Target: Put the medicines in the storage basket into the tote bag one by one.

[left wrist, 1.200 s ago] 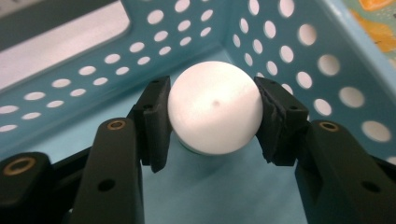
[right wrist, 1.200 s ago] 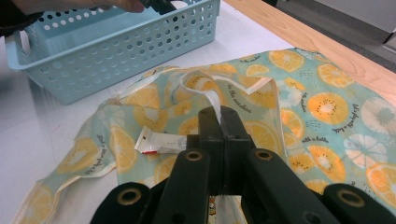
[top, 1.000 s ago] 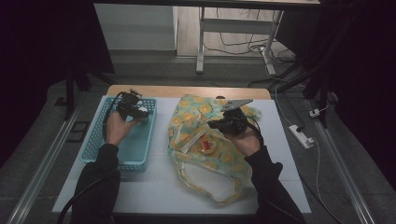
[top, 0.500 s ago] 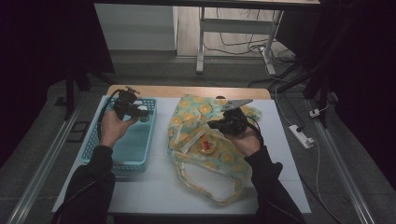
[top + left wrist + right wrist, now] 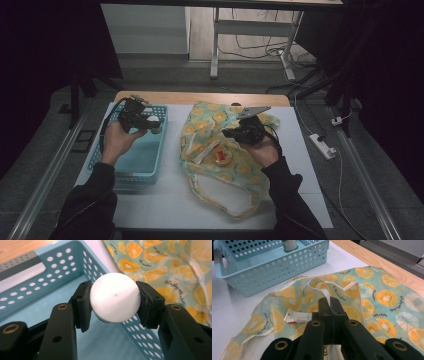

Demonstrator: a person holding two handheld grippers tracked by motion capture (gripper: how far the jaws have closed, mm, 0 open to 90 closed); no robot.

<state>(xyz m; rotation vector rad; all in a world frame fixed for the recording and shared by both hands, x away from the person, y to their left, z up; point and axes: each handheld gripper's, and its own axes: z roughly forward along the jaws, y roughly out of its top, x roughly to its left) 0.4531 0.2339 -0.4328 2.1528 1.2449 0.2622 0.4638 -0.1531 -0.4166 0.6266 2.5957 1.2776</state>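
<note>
White ball held over the basket, bag handle pinched.

The left gripper [image 5: 113, 300] clamps a white ball [image 5: 115, 297] between its pads above the blue basket [image 5: 131, 165] at the desk's left edge, the left hand [image 5: 120, 140] raised with palm turned inward. The right gripper [image 5: 331, 305], jaws closed on the pale handle [image 5: 325, 293] of the orange-print bag [image 5: 220, 150] mid-desk, sits in a hand [image 5: 262, 150] resting on the bag.
</note>
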